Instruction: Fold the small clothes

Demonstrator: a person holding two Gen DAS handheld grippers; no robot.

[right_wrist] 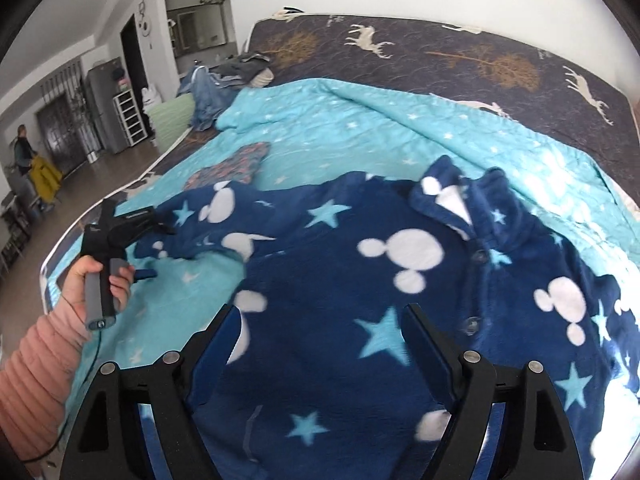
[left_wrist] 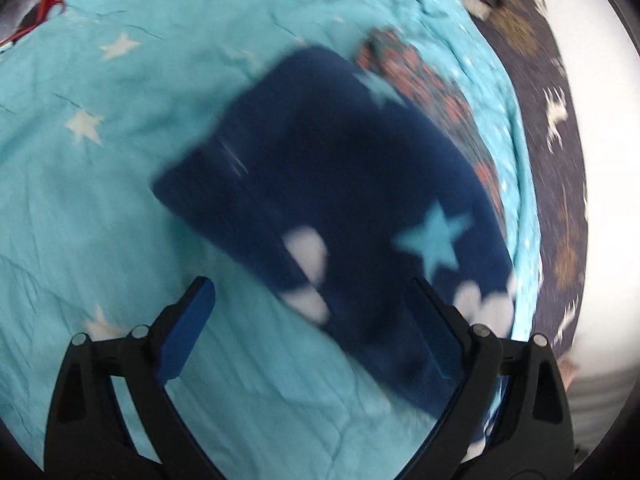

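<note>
A navy fleece pyjama top (right_wrist: 360,264) with white mouse heads and light blue stars lies spread on the turquoise star quilt (right_wrist: 340,128), collar at the upper right, buttons down the front. Its left sleeve (left_wrist: 320,184) reaches out toward the bed's left edge. My left gripper (left_wrist: 312,296) is open just above the sleeve end; it also shows in the right wrist view (right_wrist: 156,224) beside the cuff, held by a hand. My right gripper (right_wrist: 320,320) is open and empty above the top's lower body.
A small floral-patterned garment (right_wrist: 236,168) lies on the quilt beyond the sleeve; it also shows in the left wrist view (left_wrist: 416,76). A pile of dark clothes (right_wrist: 236,68) sits at the far corner of the deer-print mattress (right_wrist: 480,60). The bed's edge (right_wrist: 60,248) runs at left.
</note>
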